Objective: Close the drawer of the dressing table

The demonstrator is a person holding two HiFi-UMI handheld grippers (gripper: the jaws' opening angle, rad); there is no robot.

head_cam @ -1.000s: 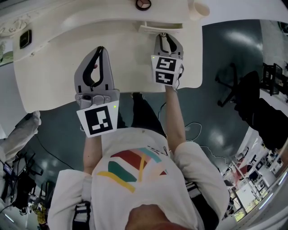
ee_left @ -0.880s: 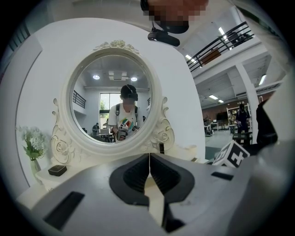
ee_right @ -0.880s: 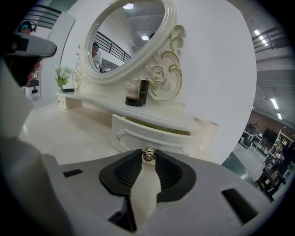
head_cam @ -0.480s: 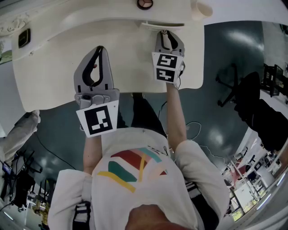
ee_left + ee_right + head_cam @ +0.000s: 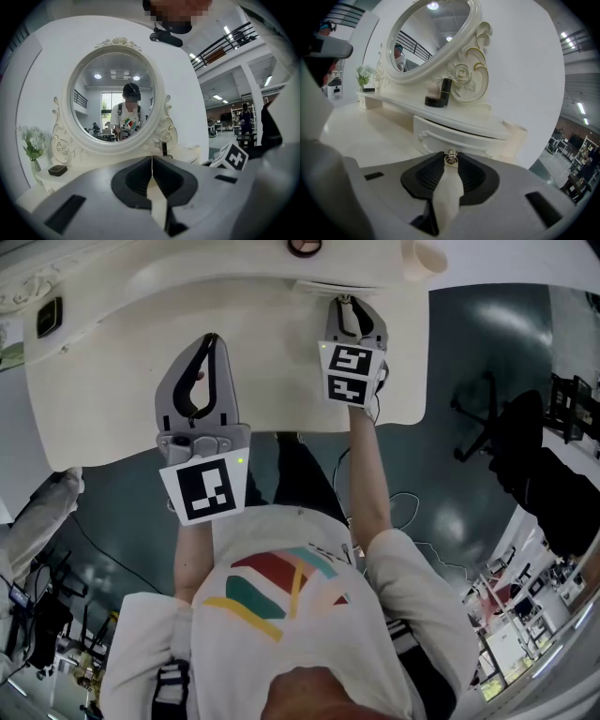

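Slippage threatens: right tongs (image 5: 450,161) pinch only the small round metal knob (image 5: 450,156) of the cream carved drawer (image 5: 440,138) just ahead; a skewed push could jam it. Left tongs (image 5: 152,160) clenched, empty.

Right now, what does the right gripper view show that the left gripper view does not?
Only the right gripper view: the drawer and its metal knob, pinched by the right tongs. Only the left gripper view: the left tongs, shut and empty, and the right gripper's marker cube. Both: the oval mirror and the flowers.
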